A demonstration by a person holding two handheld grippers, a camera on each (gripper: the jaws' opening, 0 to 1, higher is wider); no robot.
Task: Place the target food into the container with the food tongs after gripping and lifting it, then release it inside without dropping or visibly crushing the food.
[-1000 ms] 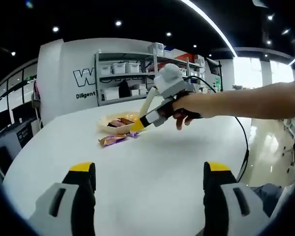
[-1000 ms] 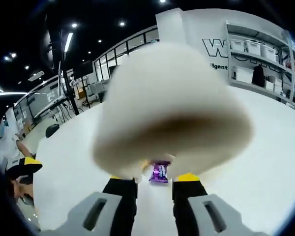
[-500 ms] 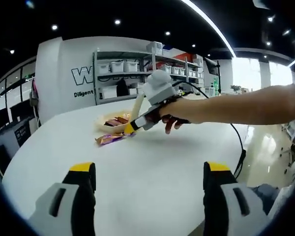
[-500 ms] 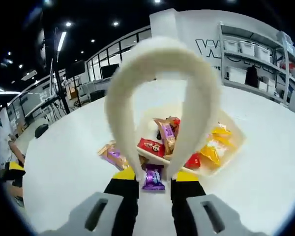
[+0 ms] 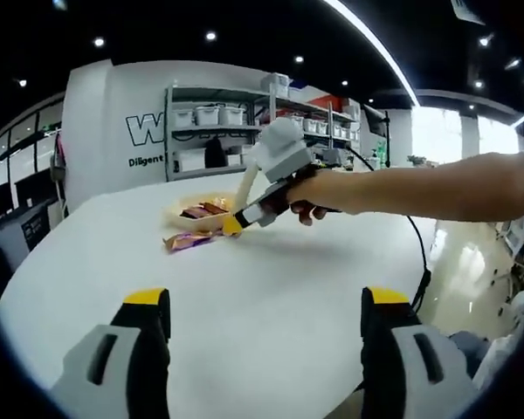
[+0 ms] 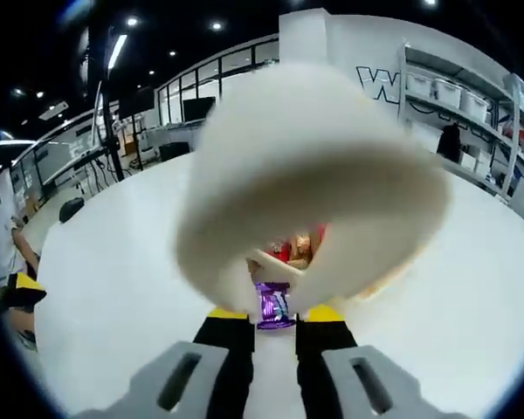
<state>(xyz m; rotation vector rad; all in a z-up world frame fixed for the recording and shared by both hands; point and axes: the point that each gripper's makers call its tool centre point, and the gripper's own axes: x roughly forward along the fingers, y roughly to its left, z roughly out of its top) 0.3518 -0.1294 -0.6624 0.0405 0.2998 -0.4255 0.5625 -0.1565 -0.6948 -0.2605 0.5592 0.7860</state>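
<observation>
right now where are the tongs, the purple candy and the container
tongs (image 6: 306, 166), right gripper view, on the wide cream bend
purple candy (image 6: 272, 305), right gripper view, middle of the wrapper, between the tong tips
container (image 5: 176, 217), left gripper view, on its near rim

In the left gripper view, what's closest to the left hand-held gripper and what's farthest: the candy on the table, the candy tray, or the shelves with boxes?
1. The candy wrapper, loose on the white table, ahead and left of centre.
2. The candy tray, just behind it.
3. The shelves with boxes, against the back wall.
</observation>
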